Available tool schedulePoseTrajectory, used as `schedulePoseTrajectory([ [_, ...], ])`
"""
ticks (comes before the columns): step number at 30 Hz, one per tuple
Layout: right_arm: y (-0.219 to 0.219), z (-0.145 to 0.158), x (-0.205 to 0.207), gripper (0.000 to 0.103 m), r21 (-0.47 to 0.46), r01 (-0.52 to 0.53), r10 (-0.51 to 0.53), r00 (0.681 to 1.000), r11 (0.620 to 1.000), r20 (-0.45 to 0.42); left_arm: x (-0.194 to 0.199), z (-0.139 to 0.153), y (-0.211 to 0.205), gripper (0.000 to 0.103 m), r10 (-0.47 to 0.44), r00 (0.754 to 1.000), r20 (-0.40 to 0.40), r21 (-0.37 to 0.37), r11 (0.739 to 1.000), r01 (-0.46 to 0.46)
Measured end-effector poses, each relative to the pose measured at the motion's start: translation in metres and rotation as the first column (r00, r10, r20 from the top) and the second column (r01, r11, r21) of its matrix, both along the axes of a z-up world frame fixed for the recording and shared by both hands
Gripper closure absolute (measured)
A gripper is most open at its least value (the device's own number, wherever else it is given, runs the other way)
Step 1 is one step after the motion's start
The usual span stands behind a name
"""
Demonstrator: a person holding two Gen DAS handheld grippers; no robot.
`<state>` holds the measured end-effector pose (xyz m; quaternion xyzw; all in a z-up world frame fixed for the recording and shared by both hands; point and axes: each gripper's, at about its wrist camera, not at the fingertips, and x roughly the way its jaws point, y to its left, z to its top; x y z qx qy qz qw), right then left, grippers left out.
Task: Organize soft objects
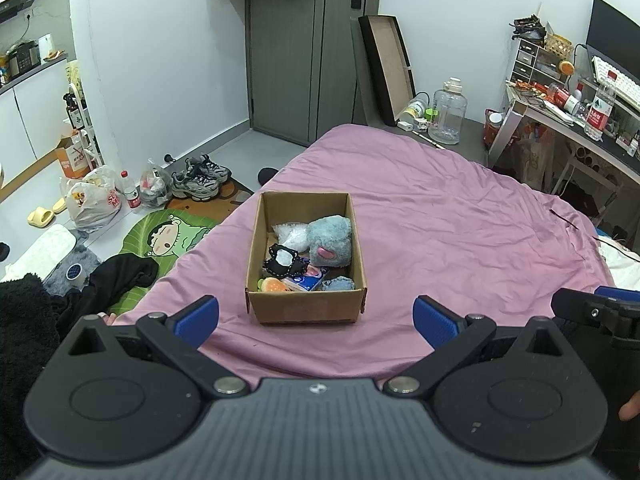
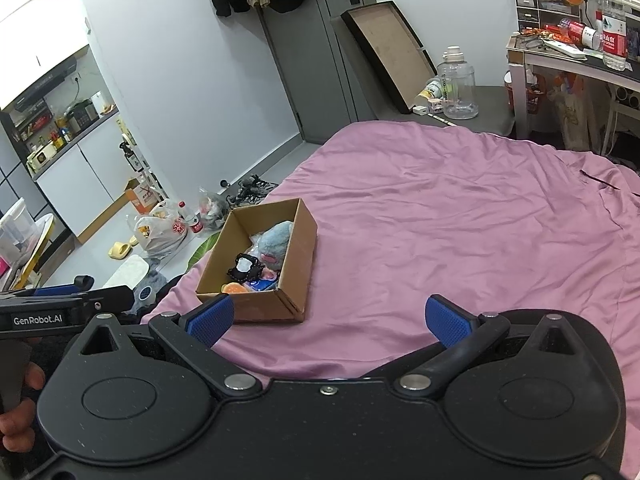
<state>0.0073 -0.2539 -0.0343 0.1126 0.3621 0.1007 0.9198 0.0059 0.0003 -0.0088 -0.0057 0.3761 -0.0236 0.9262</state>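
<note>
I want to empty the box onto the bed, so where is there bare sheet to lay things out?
The pink sheet is bare right of the cardboard box, up to the far corner by the desk, and in the strip between box and both open grippers. Crowded: inside the box, and the floor past the bed's left edge.

Your left wrist view looks down along the pink bed (image 1: pixel 440 220), facing the cardboard box (image 1: pixel 306 304) squarely and near. Your right wrist view sits further right, box (image 2: pixel 276 304) off to its left. Both share bed, box and grey door (image 1: pixel 288 60).
</note>
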Motion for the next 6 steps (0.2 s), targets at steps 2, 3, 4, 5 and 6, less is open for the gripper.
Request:
schedulePoseTrajectory([
  [2,0.0,-0.001,0.001,0.0,0.0,0.003,-0.003,1.0,1.0,0.0,0.003,-0.003,-0.001,0.0,0.008,1.0,0.001,0.004,1.0,-0.008],
  [3,0.0,-0.002,0.002,0.0,0.002,0.007,-0.007,1.0,1.0,0.001,0.005,-0.005,-0.002,0.001,0.002,1.0,-0.002,-0.003,1.0,-0.002],
  [4,0.0,-0.002,0.003,0.0,0.004,0.011,-0.011,1.0,1.0,0.003,0.007,-0.007,-0.002,0.001,-0.005,1.0,-0.006,-0.009,1.0,0.005],
  [5,0.0,-0.004,0.004,0.0,0.004,0.016,-0.016,1.0,1.0,0.005,0.009,-0.008,-0.003,0.001,-0.011,1.0,-0.005,-0.01,1.0,0.011],
  [6,0.001,-0.005,0.005,0.0,-0.005,0.019,-0.019,1.0,1.0,0.008,0.012,-0.01,-0.004,0.001,-0.017,1.0,-0.002,-0.007,1.0,0.017],
])
